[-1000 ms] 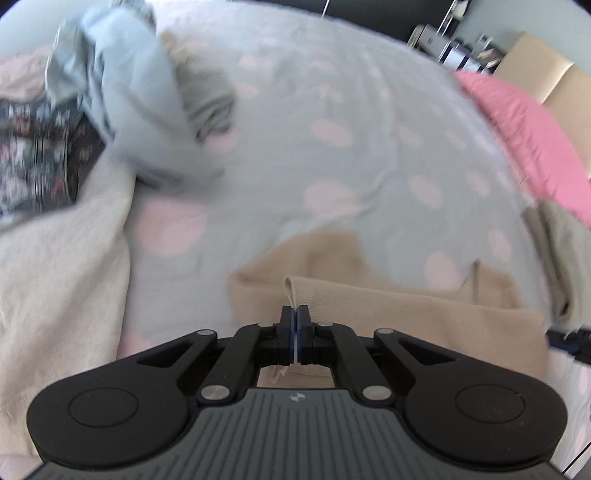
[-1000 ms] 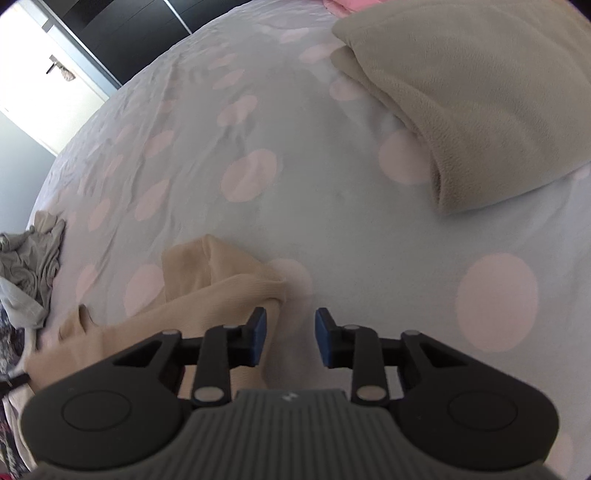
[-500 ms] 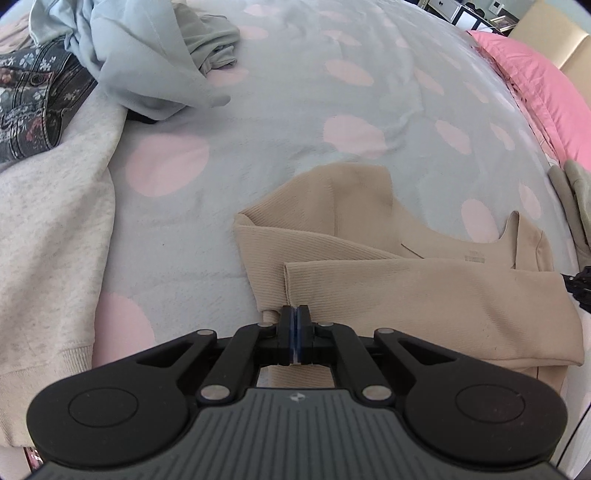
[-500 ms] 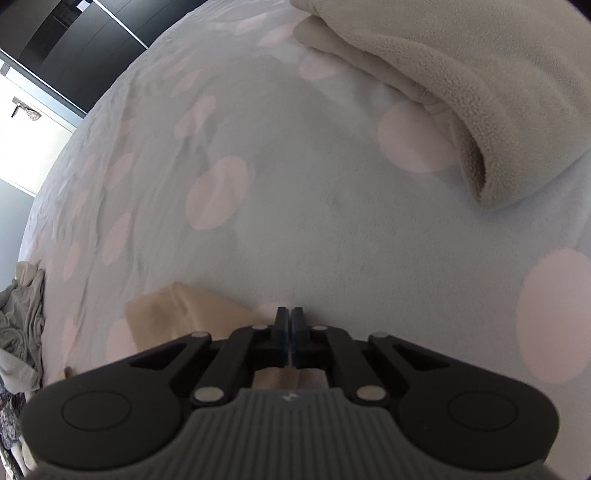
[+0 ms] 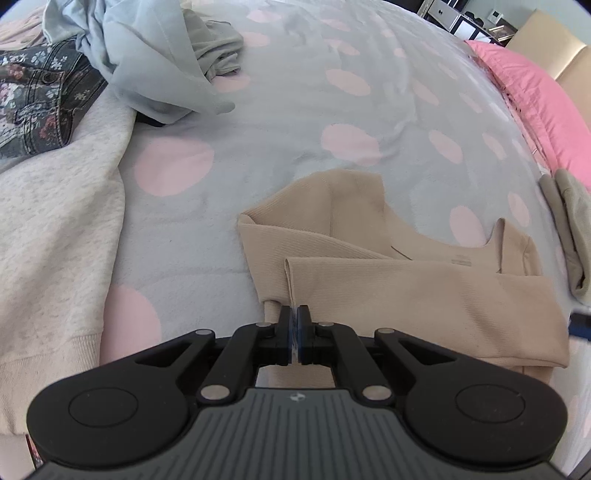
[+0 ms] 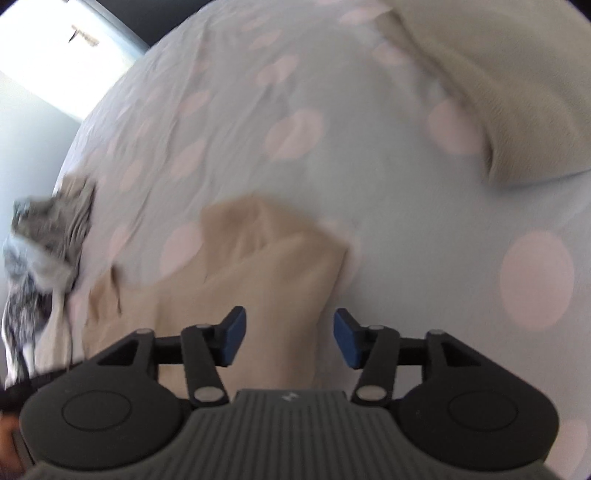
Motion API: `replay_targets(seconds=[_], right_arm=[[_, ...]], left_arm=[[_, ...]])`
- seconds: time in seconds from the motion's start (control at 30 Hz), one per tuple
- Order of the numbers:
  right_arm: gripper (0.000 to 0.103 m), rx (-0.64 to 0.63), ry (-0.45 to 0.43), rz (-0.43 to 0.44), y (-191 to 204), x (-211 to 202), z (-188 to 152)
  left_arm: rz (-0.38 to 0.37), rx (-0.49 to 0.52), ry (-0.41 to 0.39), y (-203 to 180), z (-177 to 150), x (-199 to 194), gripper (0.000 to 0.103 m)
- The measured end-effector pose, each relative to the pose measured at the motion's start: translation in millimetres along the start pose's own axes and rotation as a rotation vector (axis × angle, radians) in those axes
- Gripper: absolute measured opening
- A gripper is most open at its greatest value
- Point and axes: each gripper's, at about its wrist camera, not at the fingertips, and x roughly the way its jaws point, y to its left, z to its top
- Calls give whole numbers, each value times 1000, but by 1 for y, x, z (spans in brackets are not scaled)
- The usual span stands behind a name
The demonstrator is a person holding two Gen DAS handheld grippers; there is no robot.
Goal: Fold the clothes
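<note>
While left gripper [image 5: 294, 317] pinches beige top [image 5: 406, 288], right gripper [image 6: 288, 332] just opened

Bed [image 5: 369, 92] filled both views, covered in pale blue-grey sheet with pink dots. Pink pillow [image 5: 535, 96] lay along its far right edge. Beige headboard panel [image 5: 554, 44] stood behind pillow. White shelving unit [image 5: 448, 14] with dark compartments sat in far corner. Right wrist view blurred: bright window [image 6: 66, 48] glowed upper left, dark wall strip [image 6: 122, 14] beside it. Daylight soft, even.
</note>
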Motion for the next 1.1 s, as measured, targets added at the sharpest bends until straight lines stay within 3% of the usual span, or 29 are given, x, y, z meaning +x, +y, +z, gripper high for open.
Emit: replay_targets(seconds=[0.13,0.23,0.47,0.57,0.63,0.77,0.87,1.0,1.1], right_arm=[[64,-162,38,-76,22,12,-23],[37,-158,50,-127,16,34,-26],[35,-109,63,-130,6,48,-25],[37,-116,68,-146,9,43,-26],[42,-123,64,-174,12,34,-27],[44,-193,41,-191,19,13,-36],[44,-210,58,-162,20,1,-50],[44,-230,109,-101,21,-5,-76],[46,-270,155,-99,23,-7,-100]], left_arm=[[21,11,-14,-4,-1,0,0],[84,52,-2,-7,-3,5,0],[99,12,21,9,-8,7,0],[57,-31,31,14,-8,-4,0],[33,-9,22,11,-12,-15,1],[-10,66,11,-3,-28,-36,18],[-36,94,62,-9,-45,-43,24],[-43,141,110,-14,-78,-46,46],[-3,169,161,-17,-109,-41,46]])
